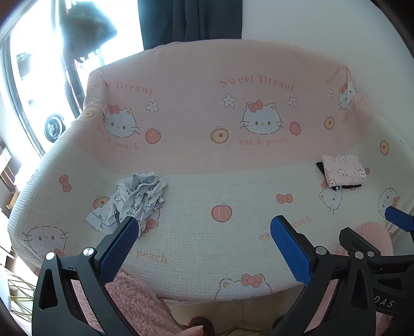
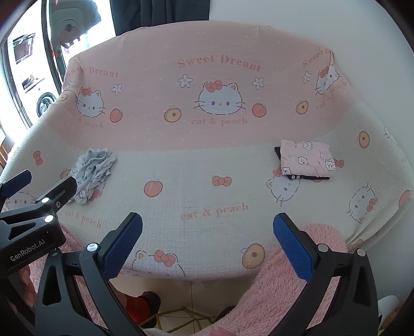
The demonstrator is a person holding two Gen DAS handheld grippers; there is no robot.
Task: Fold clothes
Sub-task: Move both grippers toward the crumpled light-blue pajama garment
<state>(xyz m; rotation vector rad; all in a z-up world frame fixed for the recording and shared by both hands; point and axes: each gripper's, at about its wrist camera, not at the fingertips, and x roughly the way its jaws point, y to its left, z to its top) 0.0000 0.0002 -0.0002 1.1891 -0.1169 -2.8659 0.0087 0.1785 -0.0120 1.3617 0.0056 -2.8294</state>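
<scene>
A crumpled pale blue garment (image 1: 134, 201) (image 2: 91, 177) with small prints lies bunched on the left of the sofa seat. On the right of the seat a folded pink garment (image 1: 342, 169) (image 2: 306, 159) rests on top of a folded dark one (image 2: 314, 177). My left gripper (image 1: 204, 240) is open and empty, held over the seat's front, its left finger just in front of the crumpled garment. My right gripper (image 2: 207, 235) is open and empty too, hovering over the seat's front edge. Each gripper shows at the edge of the other's view.
A pink and cream cat-print cover (image 1: 207, 186) (image 2: 207, 144) drapes the sofa seat and backrest. Fluffy pink fabric (image 1: 134, 305) (image 2: 279, 292) hangs below the front edge. A bright window (image 1: 38, 77) is at the left, dark curtains (image 1: 191, 18) behind.
</scene>
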